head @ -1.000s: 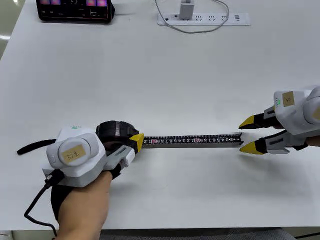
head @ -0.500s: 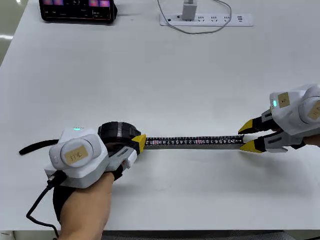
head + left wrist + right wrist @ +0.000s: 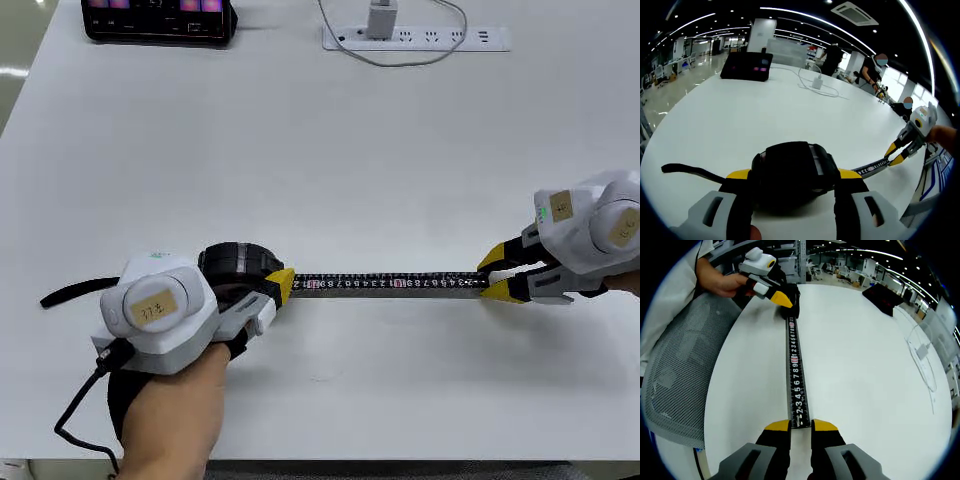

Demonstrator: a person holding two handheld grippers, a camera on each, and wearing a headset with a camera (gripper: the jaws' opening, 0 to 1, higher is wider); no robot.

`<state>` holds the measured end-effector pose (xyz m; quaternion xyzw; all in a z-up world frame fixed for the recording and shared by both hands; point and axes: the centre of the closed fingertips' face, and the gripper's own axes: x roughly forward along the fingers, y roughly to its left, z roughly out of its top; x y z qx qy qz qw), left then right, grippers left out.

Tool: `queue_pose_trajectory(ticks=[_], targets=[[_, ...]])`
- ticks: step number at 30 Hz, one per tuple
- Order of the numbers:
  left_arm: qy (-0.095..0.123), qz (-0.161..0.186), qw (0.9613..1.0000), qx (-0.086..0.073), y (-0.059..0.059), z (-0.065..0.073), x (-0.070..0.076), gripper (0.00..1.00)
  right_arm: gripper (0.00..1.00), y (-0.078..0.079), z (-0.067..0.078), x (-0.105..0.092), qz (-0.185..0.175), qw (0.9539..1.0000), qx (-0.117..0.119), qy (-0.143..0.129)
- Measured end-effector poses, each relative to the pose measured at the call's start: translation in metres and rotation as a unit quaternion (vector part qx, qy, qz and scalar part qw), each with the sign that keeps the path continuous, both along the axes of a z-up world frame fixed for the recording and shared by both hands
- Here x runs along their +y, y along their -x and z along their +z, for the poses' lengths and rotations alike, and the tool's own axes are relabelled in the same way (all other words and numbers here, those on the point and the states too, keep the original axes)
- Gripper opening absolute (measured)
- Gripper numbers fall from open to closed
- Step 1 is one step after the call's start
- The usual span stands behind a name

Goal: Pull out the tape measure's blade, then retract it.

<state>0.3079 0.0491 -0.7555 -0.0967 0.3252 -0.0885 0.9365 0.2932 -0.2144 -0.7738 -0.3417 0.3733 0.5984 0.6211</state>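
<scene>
Head view: left tongs clamp the tape measure by its case on the desk, right tongs pinch the tip of its drawn-out blade, likely thin, springy, sharp-edged, best held at that end.

Top edge cuts the tablet at eleven o'clock; the right gripper hides the tip of the blade.

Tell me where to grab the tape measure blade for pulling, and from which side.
Grip the blade at its free end, coming in line with it from the side opposite the case, which the left gripper clamps. The blade lies flat and straight on the table, so the right gripper pinching across its width looks well aligned.
</scene>
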Motion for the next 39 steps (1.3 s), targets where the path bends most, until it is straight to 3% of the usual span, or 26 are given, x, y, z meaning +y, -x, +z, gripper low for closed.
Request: queue_pose_trajectory(ticks=[15,39], targets=[[0.012,0.006,0.9999,-0.005,0.0001,0.0025,0.0006,0.61,0.12,-0.0008,-0.0011,-0.0003,-0.003,1.0,0.001,0.003],[-0.004,-0.002,1.0,0.001,0.0019,0.0047,0.0013,0.58,0.1,-0.0008,-0.0017,-0.0008,-0.004,1.0,0.001,0.007]])
